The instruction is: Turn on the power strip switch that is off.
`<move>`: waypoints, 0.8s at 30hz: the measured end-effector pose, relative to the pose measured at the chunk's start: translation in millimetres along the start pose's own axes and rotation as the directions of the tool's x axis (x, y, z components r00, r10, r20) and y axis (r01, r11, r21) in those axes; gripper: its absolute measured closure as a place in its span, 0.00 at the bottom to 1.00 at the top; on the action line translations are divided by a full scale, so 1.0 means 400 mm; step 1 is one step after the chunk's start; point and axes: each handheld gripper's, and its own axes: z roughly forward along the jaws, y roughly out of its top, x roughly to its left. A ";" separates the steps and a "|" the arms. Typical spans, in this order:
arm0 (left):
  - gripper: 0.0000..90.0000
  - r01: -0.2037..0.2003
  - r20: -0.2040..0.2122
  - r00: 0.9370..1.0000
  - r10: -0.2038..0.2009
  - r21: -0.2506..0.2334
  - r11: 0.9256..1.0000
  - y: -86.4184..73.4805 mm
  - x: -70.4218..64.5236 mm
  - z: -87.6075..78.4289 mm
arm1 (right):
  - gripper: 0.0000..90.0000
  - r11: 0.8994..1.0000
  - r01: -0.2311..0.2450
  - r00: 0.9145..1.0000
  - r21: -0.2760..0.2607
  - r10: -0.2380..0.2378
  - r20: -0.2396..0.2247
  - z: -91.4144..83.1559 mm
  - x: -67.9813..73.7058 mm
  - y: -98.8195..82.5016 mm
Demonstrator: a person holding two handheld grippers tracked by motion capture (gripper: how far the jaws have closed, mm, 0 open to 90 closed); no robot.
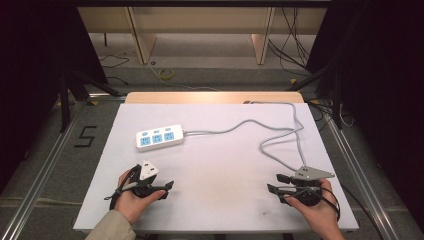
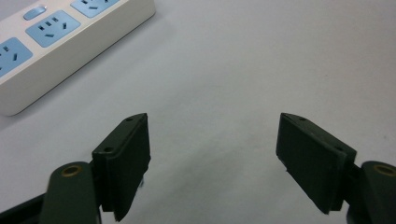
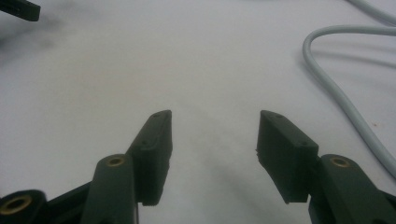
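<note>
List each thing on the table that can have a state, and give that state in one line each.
Power strip: lying flat on the white table, all three blue sockets empty.
Grey cable: loose, running in curves from the strip across the table.
Left claw: open, nothing between its jaws.
Right claw: open, nothing between its jaws.

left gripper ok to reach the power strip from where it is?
Probably yes. The left gripper is open and holds nothing, and only bare table lies between it and the power strip, which sits just beyond it, cable trailing off the far end.
</note>
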 end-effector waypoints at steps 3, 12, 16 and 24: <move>0.30 0.000 0.000 1.000 0.000 0.001 1.000 0.000 0.000 0.000 | 0.51 1.000 -0.003 1.000 0.002 0.003 0.000 0.001 0.000 -0.001; 0.57 -0.014 -0.030 0.999 0.014 0.003 1.000 0.005 0.009 -0.012 | 0.51 1.000 0.001 1.000 0.004 -0.001 -0.002 0.001 0.002 0.001; 0.79 -0.023 -0.039 0.999 0.024 0.016 1.000 0.010 0.013 -0.016 | 0.51 1.000 0.001 1.000 0.004 -0.001 -0.002 0.001 0.002 0.001; 1.00 -0.008 -0.061 0.998 0.011 0.050 0.999 0.029 0.012 -0.022 | 0.51 1.000 0.003 1.000 0.004 -0.003 -0.003 0.002 0.003 0.001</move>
